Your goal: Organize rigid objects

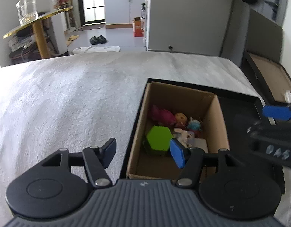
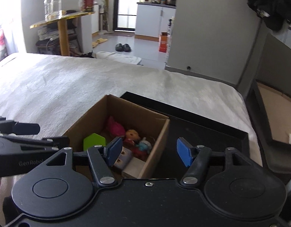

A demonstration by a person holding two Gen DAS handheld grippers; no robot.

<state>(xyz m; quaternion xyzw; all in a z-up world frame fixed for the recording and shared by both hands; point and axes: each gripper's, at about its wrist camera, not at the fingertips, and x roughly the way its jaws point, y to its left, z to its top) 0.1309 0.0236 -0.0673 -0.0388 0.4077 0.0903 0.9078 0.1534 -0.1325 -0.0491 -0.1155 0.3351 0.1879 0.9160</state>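
Note:
An open cardboard box (image 1: 180, 98) stands on a black tray (image 1: 238, 109) at the right side of a bed. Inside lie a green hexagon block (image 1: 159, 140), a pink plush toy (image 1: 162, 115) and several small figures (image 1: 185, 126). My left gripper (image 1: 143, 154) hovers over the box's near left corner, open, with nothing between its pads. My right gripper (image 2: 149, 151) hangs over the box's (image 2: 134, 111) near right wall, open and empty too. The green block (image 2: 94, 141) and a doll (image 2: 133, 134) show below it. Each gripper's finger (image 1: 278, 112) (image 2: 26, 129) reaches into the other view.
A white textured cover (image 1: 69, 94) spreads over the bed to the left and beyond the box. A second dark tray with cardboard (image 1: 268, 71) leans at the far right. Past the bed stand a gold-edged table (image 1: 37, 17) with a glass jar (image 1: 26, 7), and slippers (image 1: 98, 39) on the floor.

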